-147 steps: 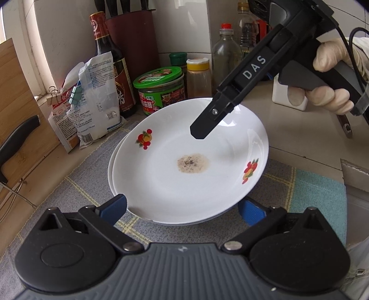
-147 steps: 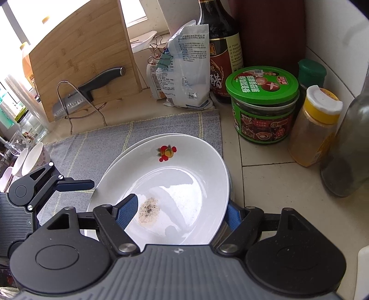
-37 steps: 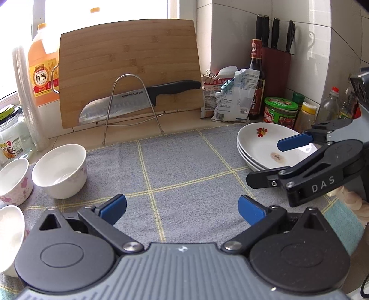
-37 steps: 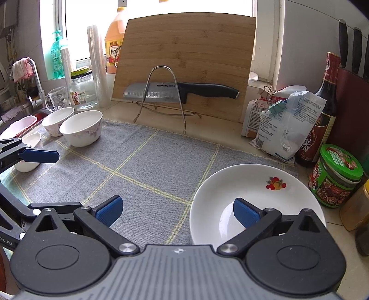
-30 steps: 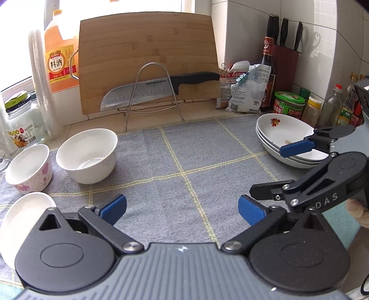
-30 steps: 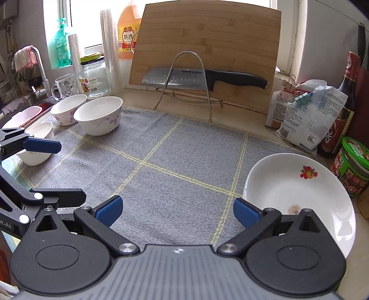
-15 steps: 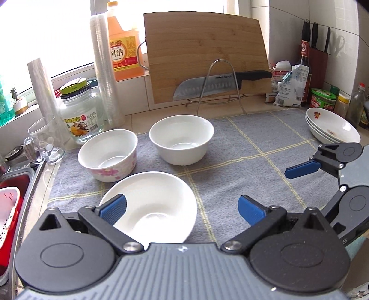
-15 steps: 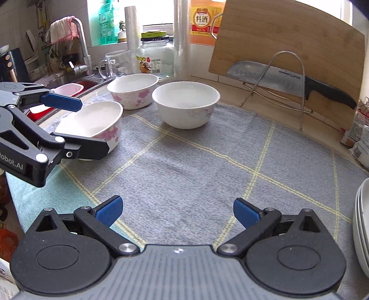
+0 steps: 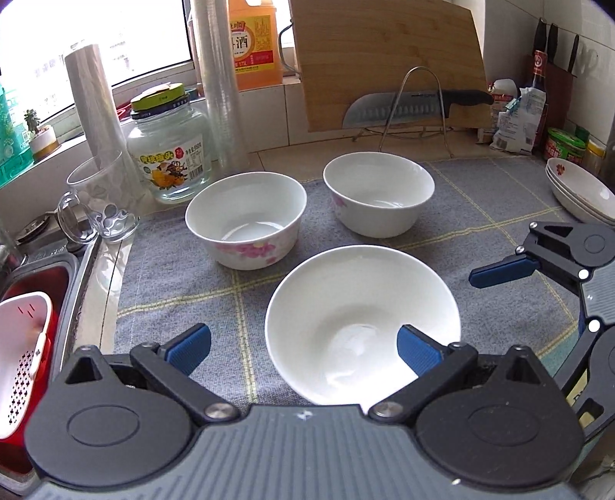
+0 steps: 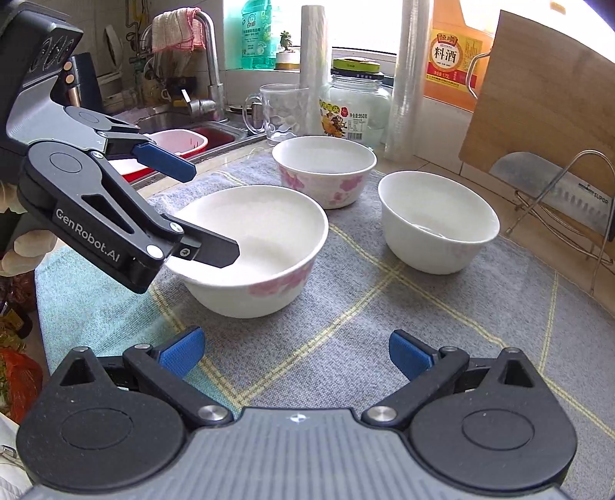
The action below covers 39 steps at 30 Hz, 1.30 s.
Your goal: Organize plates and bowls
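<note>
L wrist cam near bowls (image 9: 361, 323), R alongside, shared

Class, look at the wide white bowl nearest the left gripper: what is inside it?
The wide bowl holds no food or dishes. The left gripper's right finger reaches inside over the rim. The near rim and the part under that finger are covered.

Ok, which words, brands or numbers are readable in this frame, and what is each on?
"GenRobot.AI": side of the left gripper.
"料酒": label of the orange bottle, with "恒顺" above it.
"SUPOR": blade of the knife.
"净含量:950克": label of the glass jar; its larger characters are blurred.
Green bottle and seasoning packets: print too small to read.
</note>
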Tool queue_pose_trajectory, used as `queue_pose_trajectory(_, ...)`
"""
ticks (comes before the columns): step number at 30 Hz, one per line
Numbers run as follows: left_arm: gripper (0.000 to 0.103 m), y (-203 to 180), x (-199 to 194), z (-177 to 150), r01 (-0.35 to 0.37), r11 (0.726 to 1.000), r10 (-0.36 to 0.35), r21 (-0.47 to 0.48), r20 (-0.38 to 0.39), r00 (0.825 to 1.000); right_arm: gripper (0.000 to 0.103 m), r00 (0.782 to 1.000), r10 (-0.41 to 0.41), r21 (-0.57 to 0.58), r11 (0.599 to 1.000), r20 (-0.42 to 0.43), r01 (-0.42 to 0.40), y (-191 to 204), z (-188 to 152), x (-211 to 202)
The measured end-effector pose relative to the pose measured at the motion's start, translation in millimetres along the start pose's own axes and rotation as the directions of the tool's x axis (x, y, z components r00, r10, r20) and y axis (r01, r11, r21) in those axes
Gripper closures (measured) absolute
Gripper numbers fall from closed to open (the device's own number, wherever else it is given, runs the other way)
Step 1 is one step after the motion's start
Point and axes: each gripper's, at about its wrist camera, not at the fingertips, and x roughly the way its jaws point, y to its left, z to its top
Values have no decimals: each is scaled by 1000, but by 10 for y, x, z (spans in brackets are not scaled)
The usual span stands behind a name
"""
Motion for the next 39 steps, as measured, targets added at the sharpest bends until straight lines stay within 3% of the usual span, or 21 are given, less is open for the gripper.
queue_pose_trajectory(2,1,62,39,21,37,999,-37,-23,-22,999,0,1000,5,-15,1000,1,-5,58,23,53)
queue_pose_trajectory(8,7,197,150,121,50,998,-53,-50,-74,996,0,1000,5,-58,998,13,-4,174,59,126)
queue_pose_trajectory(16,30,192,199,189,97,995,-98,-17,-113,989,3,999,-7,-110,994,42,12,241,75,137)
queue_pose_trajectory(20,33,167,206,218,115,993,-114,0,-121,986,8,999,-1,-123,992,53,8,249,111,133)
queue_pose_trajectory(27,49,164,241,265,152,988,-149,11,-142,979,16,997,12,-139,990,70,-3,255,122,101)
queue_pose_trajectory(39,50,168,256,283,170,985,-167,11,-153,974,21,997,33,-141,990,72,-22,243,129,96)
